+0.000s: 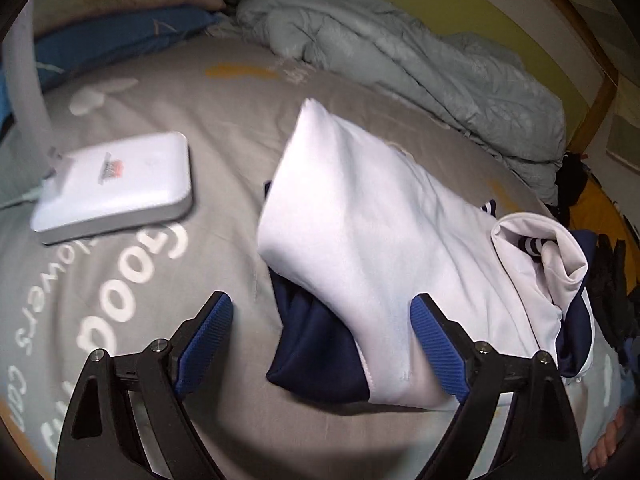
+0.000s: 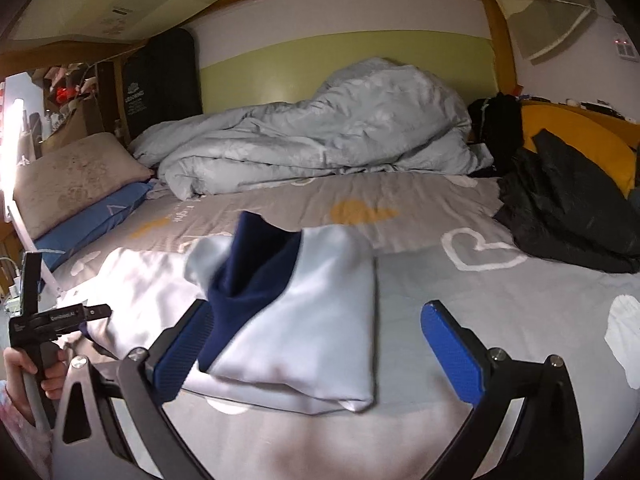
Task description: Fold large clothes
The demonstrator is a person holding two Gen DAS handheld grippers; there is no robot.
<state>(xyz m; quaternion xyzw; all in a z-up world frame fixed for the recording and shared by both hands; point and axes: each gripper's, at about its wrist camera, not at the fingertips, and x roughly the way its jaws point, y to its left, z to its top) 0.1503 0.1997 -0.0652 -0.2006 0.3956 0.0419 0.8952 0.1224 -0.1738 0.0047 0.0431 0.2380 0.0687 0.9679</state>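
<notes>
A white and navy garment [image 1: 360,232] lies partly folded on the grey printed bed sheet [image 1: 192,112]. In the left wrist view my left gripper [image 1: 322,340] stands open over its near edge. The navy part sits between the jaws, and the right pad [image 1: 438,352] overlaps the white cloth without pinching it. In the right wrist view the garment [image 2: 312,320] is a folded white bundle with a navy flap [image 2: 256,276] sticking up, blurred. My right gripper [image 2: 318,354] is wide open around its near side. The left pad [image 2: 184,356] is right beside the navy cloth.
A white flat box [image 1: 116,188] with a cable lies on the sheet left of the garment. A crumpled pale blue duvet [image 2: 320,132] fills the back, with pillows [image 2: 76,184] at left and a black jacket [image 2: 568,208] at right. A hand [image 2: 24,368] grips the other tool's handle.
</notes>
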